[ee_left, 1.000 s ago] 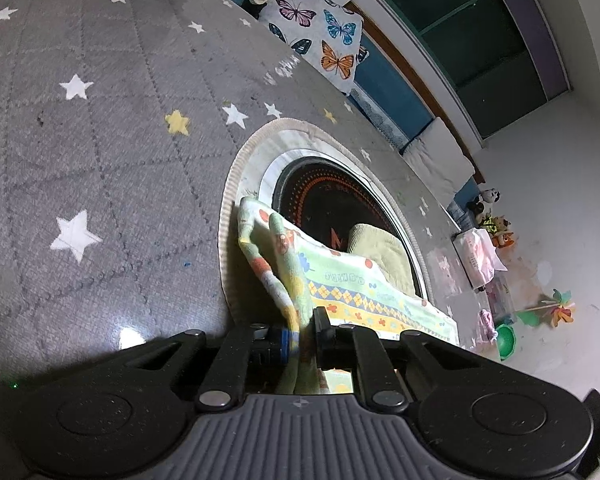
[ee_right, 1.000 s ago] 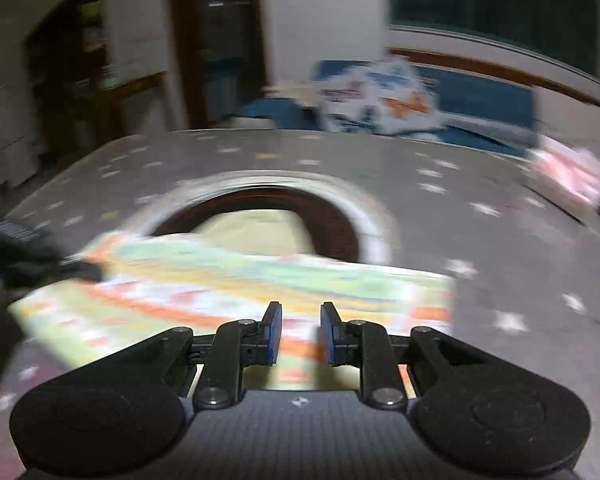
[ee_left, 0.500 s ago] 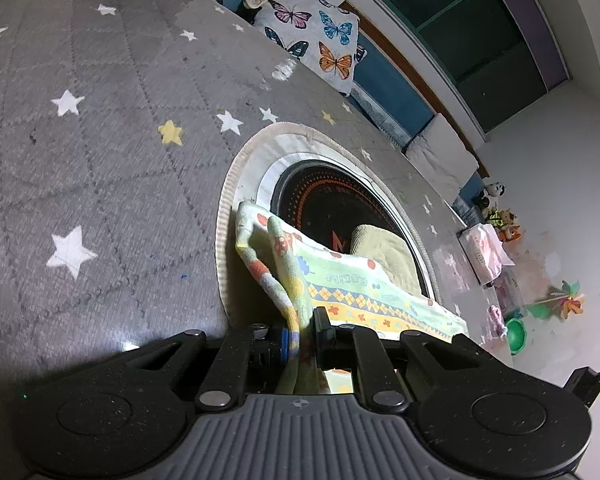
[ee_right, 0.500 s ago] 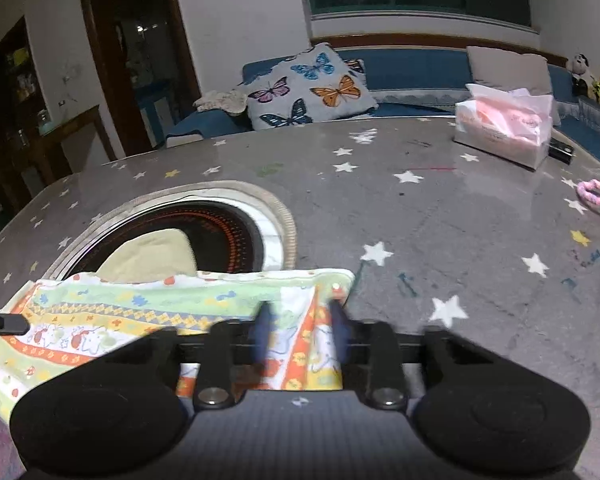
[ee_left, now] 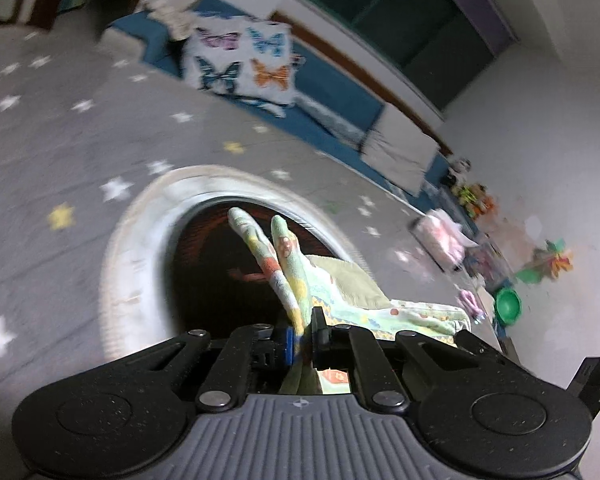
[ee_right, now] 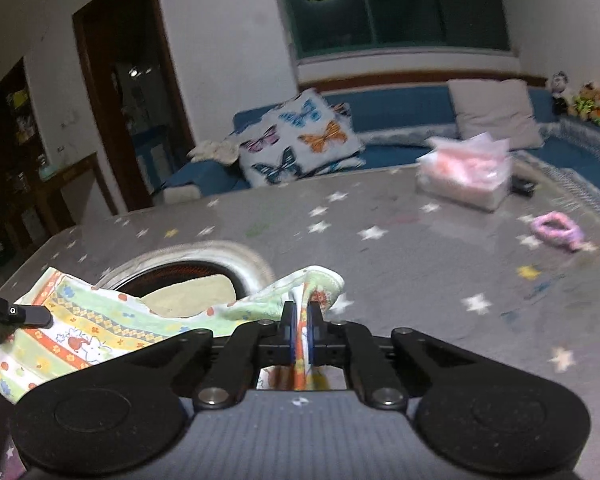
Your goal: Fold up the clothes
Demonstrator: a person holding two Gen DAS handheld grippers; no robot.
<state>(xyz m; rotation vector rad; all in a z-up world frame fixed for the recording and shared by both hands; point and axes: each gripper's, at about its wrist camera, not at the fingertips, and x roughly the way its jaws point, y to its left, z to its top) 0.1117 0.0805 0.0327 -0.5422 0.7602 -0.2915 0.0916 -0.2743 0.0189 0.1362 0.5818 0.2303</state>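
Soft, light printed cotton cloth (ee_right: 100, 328) sags limply between both grippers — left gripper (ee_left: 302, 340) and right gripper (ee_right: 299, 332) each clamped tight on a corner; hem corners look the surest hold.

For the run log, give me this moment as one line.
left gripper: shut on printed cloth | right gripper: shut on printed cloth | cloth lifted between both

The garment (ee_right: 100, 328) is pale green with yellow and orange bands, small flowers and a white rabbit print; the tablecloth (ee_right: 420, 272) is grey with white stars (a few yellow); the round inset (ee_left: 220, 280) is dark with a pale ring; the cushion (ee_right: 300, 140) is white with blue, orange and pink butterflies; the sofa (ee_right: 396, 108) is blue; the bowl (ee_left: 508, 306) is green
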